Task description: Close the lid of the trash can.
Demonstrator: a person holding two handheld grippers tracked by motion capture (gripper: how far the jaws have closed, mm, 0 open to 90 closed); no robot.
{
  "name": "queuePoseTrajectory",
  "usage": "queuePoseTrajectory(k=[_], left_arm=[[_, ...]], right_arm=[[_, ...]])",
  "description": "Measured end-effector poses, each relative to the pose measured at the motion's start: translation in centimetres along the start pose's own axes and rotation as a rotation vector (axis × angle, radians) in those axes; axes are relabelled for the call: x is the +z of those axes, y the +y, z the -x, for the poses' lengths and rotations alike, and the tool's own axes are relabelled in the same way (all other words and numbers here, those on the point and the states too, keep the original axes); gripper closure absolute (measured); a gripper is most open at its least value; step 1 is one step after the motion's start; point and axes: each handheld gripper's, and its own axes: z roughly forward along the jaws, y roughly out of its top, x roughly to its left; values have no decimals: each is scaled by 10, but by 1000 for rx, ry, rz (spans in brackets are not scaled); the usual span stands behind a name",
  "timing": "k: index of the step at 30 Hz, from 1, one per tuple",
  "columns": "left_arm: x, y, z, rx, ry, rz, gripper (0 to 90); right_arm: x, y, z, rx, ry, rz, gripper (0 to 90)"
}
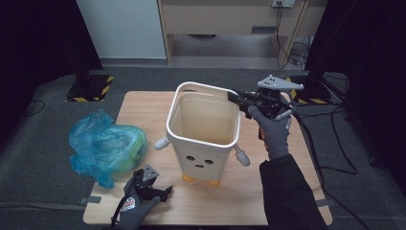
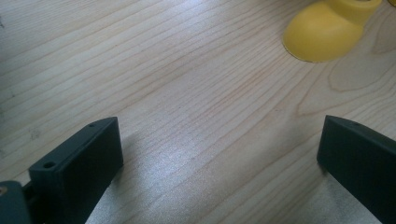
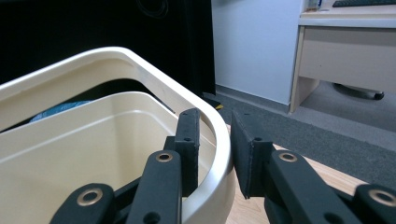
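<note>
I have my right gripper (image 1: 238, 99) set over the far right corner of the bin (image 1: 203, 136), one jaw inside the rim (image 3: 219, 140) and one outside. In the right gripper view the jaws straddle the rim loosely: the inner jaw looks close to the wall or on it, and there is a visible gap between the outer jaw and the rim, so I would not call this a grip yet. The bin stands upright in the middle of the table (image 1: 143, 103) on its yellow feet (image 2: 322, 35), with an inner liner showing just below the rim. To do this well, I think I should seat the jaws a little deeper over the lip, close until both pads press evenly, and only then lift or pull, keeping my wrist level so the bin does not tip toward me. My left gripper (image 1: 160, 192) hangs wide open and empty, low over the wood near the front left foot; it could steady the base if needed. The blue bag (image 1: 103, 146) lies bunched at the table's left edge, apart from the bin.
</note>
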Motion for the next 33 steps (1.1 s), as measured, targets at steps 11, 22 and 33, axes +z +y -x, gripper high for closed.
queuePoseTrajectory(k=[11, 22, 33], left_arm=[[0, 0, 0, 1, 0, 0, 0], [0, 0, 0, 2, 1, -1, 0], [0, 0, 0, 2, 1, -1, 0]], right_arm=[[3, -1, 0, 7, -3, -6, 672], [5, -2, -1, 7, -13, -37, 721], [5, -2, 0, 0, -24, -28, 470]])
